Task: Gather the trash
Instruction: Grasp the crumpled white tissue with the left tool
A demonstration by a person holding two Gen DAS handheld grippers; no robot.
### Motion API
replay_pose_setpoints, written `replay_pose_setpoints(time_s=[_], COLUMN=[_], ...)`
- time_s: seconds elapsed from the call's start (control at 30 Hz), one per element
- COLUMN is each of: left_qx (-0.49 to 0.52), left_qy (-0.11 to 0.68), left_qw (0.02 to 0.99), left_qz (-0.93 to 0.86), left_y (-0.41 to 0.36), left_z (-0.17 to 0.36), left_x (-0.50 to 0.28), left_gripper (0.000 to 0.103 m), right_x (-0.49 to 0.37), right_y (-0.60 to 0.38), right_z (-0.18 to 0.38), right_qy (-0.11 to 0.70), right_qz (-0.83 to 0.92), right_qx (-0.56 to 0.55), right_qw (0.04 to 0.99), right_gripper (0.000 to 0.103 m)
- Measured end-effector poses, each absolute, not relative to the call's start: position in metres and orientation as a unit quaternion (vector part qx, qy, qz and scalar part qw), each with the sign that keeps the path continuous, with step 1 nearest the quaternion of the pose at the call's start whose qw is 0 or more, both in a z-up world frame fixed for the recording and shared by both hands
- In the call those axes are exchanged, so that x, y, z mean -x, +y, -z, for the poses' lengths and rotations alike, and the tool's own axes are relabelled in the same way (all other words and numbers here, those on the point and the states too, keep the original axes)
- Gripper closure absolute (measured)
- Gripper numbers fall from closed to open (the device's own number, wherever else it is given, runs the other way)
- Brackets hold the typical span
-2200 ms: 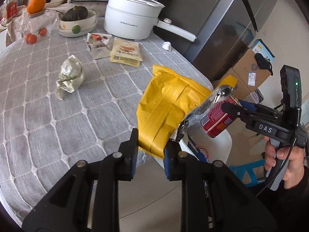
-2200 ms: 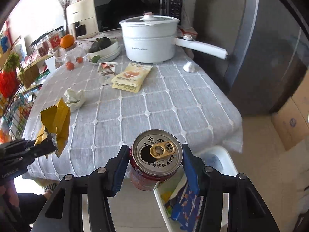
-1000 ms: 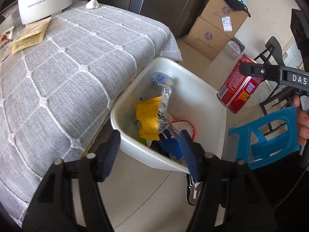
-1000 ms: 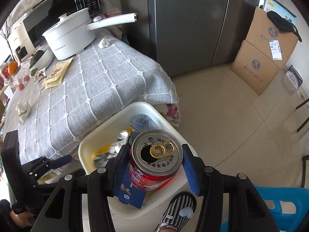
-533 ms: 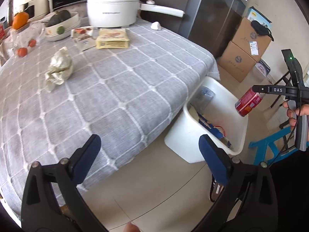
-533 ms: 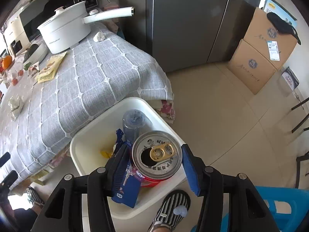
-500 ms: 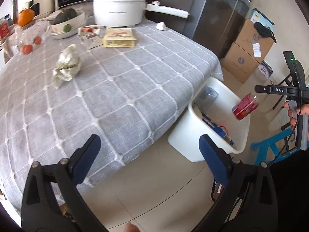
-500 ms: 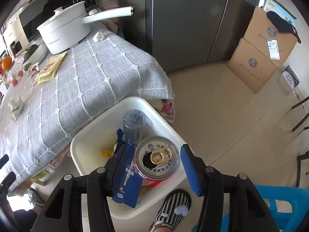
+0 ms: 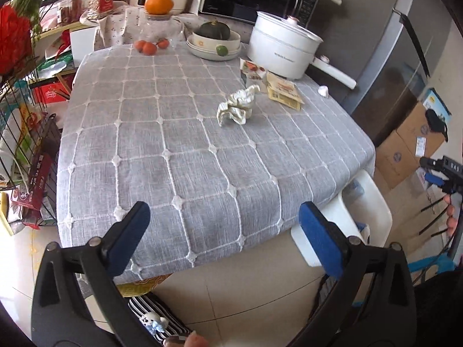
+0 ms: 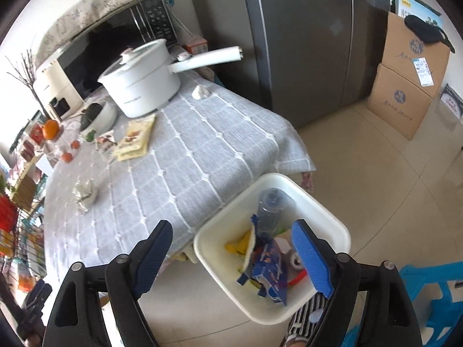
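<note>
My left gripper [image 9: 224,231] is open and empty, held off the near edge of the grey checked table [image 9: 173,150]. A crumpled white paper ball [image 9: 238,105] lies on the cloth ahead; it also shows in the right wrist view [image 10: 84,192]. A small white wad [image 9: 323,90] lies near the far right edge, also in the right wrist view [image 10: 199,92]. My right gripper [image 10: 231,248] is open and empty above the white trash bin [image 10: 324,211] on the floor. The bin holds a plastic bottle [image 10: 270,205], a blue wrapper [image 10: 269,271], yellow trash and the red can, mostly hidden.
A white pot [image 9: 282,49] with a long handle, yellow snack packets [image 9: 283,91], a bowl with a squash [image 9: 214,40], tomatoes and an orange stand at the table's back. A fridge [image 10: 303,37] and cardboard boxes [image 10: 405,81] are to the right. A wire rack [image 9: 23,133] stands left.
The left gripper dropped the yellow bag in the bin, opened wide and swung back to face the table. The right gripper opened and the red can fell into the bin.
</note>
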State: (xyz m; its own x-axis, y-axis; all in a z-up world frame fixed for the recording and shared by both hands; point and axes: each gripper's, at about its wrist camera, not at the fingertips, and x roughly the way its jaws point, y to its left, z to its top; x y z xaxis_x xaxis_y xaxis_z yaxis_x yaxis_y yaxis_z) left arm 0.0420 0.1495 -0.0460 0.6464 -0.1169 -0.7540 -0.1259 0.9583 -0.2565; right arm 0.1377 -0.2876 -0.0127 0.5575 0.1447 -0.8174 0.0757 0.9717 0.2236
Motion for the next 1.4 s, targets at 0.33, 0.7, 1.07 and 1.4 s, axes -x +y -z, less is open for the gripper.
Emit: replay_pose_setpoints(time_s=[0.33, 0.7, 1.07, 1.4], left_qx=[0.149, 0.011, 0.124, 0.133], left_qy=[0.421, 0.456, 0.483, 0.487], left_qw=[0.895, 0.89, 0.865, 0.862], left_qz=[-0.014, 0.021, 0.049, 0.046], left_y=[0.137, 0.121, 0.142, 0.145], left_z=[0.049, 0.066, 0.098, 0.101], left_x=[-0.104, -0.198, -0.249, -0.252], left_gripper=[0.001, 0.001, 0.033, 0.067], right_x=[-0.181, -0.249, -0.333, -0.384], right_y=[-0.236, -0.177, -0.11, -0.063], right_z=[0.007, 0.061, 0.088, 0.112], right_qy=[0.44, 0.471, 0.468, 0.468], right_qz=[-0.048, -0.066, -0.144, -0.167], right_qx=[-0.121, -0.08, -0.044, -0.066], right_qw=[0.889, 0.876, 0.871, 0.865], right_gripper=[0.014, 0.014, 0.014, 0.014])
